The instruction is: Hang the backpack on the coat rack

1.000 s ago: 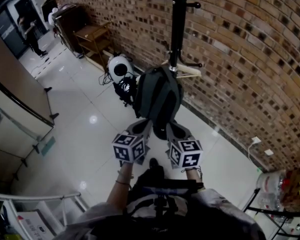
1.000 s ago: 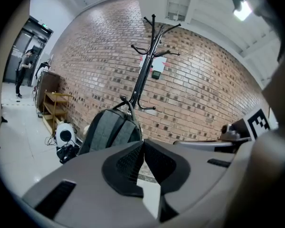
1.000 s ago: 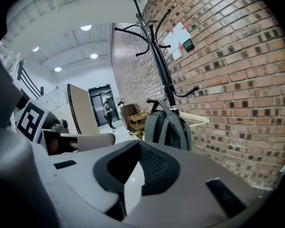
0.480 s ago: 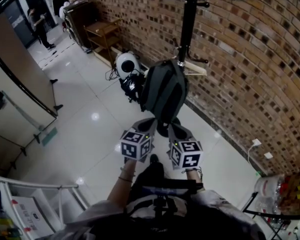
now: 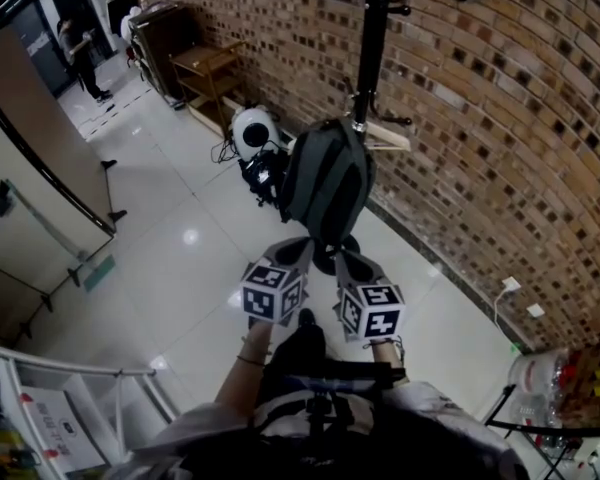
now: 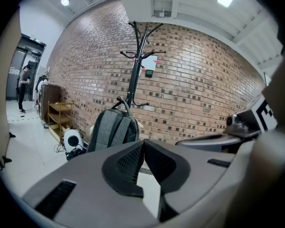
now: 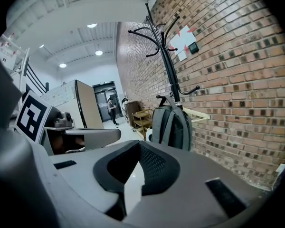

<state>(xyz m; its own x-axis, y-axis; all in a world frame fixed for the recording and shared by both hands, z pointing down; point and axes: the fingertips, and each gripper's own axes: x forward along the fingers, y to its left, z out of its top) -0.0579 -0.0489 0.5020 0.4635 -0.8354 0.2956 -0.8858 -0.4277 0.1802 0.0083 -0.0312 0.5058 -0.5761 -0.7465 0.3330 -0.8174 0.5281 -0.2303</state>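
The grey backpack [image 5: 325, 180] hangs by its top loop from a low hook of the black coat rack [image 5: 369, 60], against the brick wall. In the left gripper view the backpack [image 6: 111, 128] and the coat rack [image 6: 134, 69] stand straight ahead. The right gripper view has the backpack [image 7: 171, 124] and the coat rack [image 7: 166, 63] to the right of centre. My left gripper [image 5: 298, 252] and right gripper [image 5: 346, 258] are side by side just short of the backpack's bottom. Both are shut with nothing between their pads [image 6: 133, 161] [image 7: 154, 164].
A white round device [image 5: 252, 128] with black cables lies on the floor left of the rack. A wooden shelf [image 5: 204, 68] stands further along the wall. A pale plank [image 5: 385, 136] leans behind the rack. A person [image 5: 77, 50] stands far off by a doorway. Bottles [image 5: 547, 368] lie at the lower right.
Both grippers have drawn back a little from the backpack's bottom, still shut. The backpack stays hung on the rack.
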